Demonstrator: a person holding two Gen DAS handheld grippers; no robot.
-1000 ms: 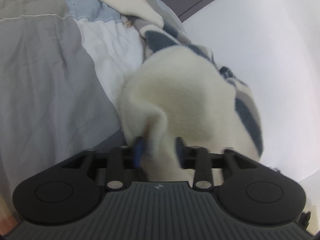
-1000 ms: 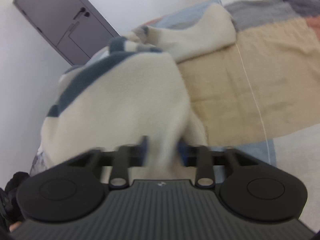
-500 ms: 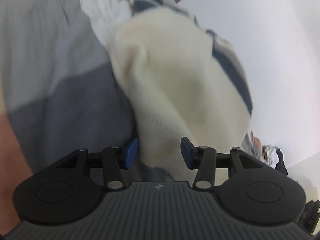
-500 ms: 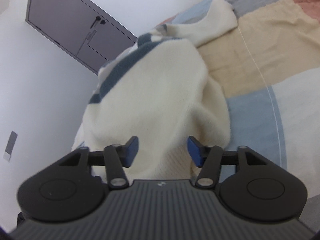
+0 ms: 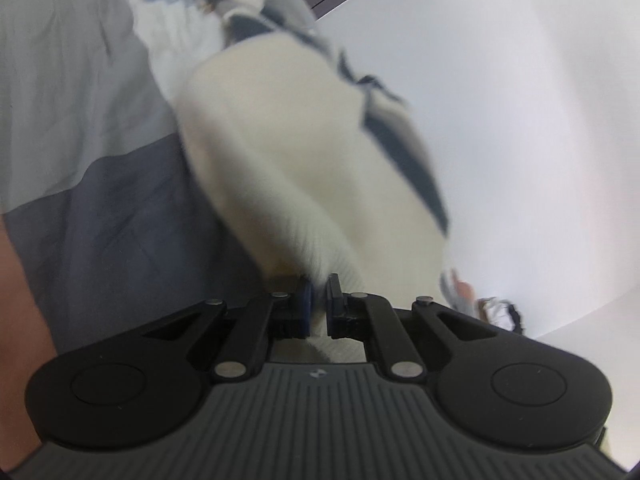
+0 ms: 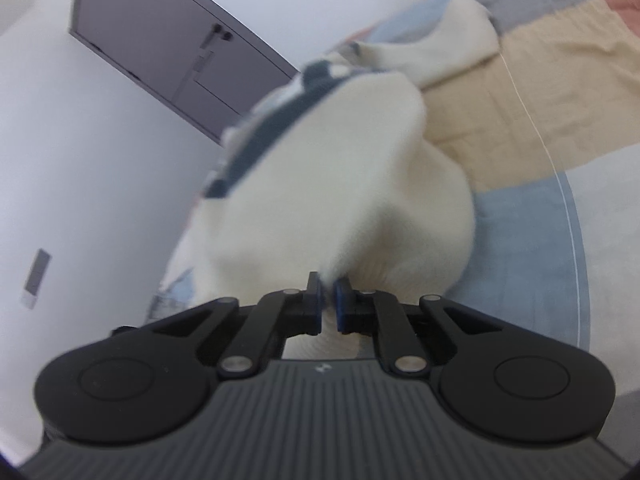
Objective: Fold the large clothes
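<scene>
A cream knitted sweater [image 5: 304,168] with dark blue and grey stripes lies bunched on the bed, stretching away from both cameras. My left gripper [image 5: 318,298] is shut on its ribbed hem, which shows pinched between the blue pads. In the right wrist view the same sweater [image 6: 340,200] rises as a cream mound, and my right gripper [image 6: 328,300] is shut on another part of the ribbed hem. One cream sleeve [image 6: 440,56] trails off toward the far side of the bed. Both views are blurred by motion.
The bed cover is a patchwork: grey and dark grey panels [image 5: 100,200] to the left, tan [image 6: 520,120] and light blue [image 6: 520,248] panels to the right. A white wall [image 5: 520,120] and a grey door [image 6: 172,48] stand beyond the bed.
Both grippers stood open around the sweater's hem half a second ago and have now shut on it. Both views have shifted, and the fabric is pulled up toward the cameras.
</scene>
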